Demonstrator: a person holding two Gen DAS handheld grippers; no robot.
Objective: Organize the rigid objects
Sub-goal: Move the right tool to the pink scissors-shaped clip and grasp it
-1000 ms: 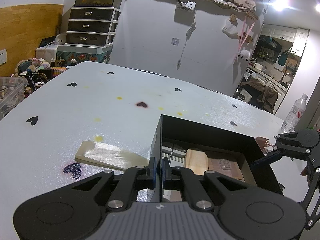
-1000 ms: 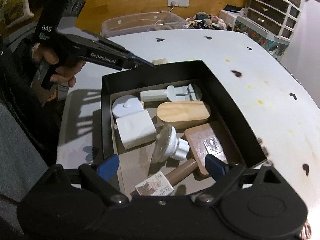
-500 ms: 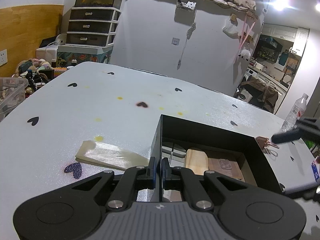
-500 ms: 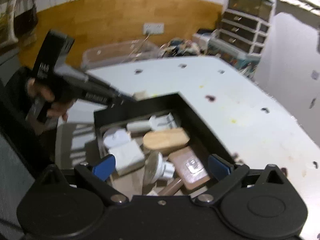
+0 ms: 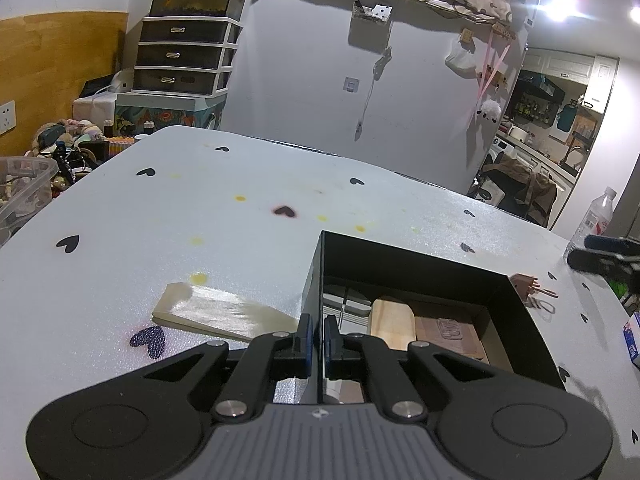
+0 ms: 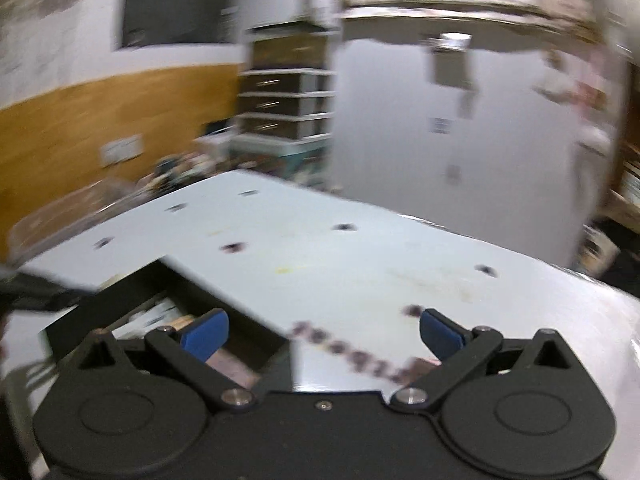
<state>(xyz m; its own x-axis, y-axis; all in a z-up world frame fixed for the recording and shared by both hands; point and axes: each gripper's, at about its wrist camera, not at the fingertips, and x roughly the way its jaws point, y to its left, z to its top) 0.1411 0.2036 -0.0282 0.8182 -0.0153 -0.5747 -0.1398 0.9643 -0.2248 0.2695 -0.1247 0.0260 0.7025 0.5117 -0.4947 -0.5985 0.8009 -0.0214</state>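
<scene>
1. So, left gripper: jaws pinched tight on the near-left wall of the black box, one blue pad outside the wall, one inside.
2. Right gripper: jaws spread wide, nothing btwn them; blue pads hang over the box's right corner and the bare table. Right wrist view is badly smeared, so fine detail there is unsure.
3. Table: white top w/ small black hearts and a few yellow spots; most of it is bare behind and left of the box.
4. Black box sits at the table's near edge, open-topped. Inside, partly hidden by the walls: a pale wooden block, a darker wood board w/ a clear tag on it, and something grey-white toward the back-left.
5. Pale flat slab lies on the table just left of the box, its right end close to the left gripper's outer pad.
6. Small brown clip-like item sits on the table just past the box's far-right corner.
7. Off the table: clear plastic bin at far left, water bottle at far right.
8. Open room: wide clear tabletop beyond the box's back rim; right side is tighter, w/ the other gripper's tips showing at the left wrist view's right edge.
</scene>
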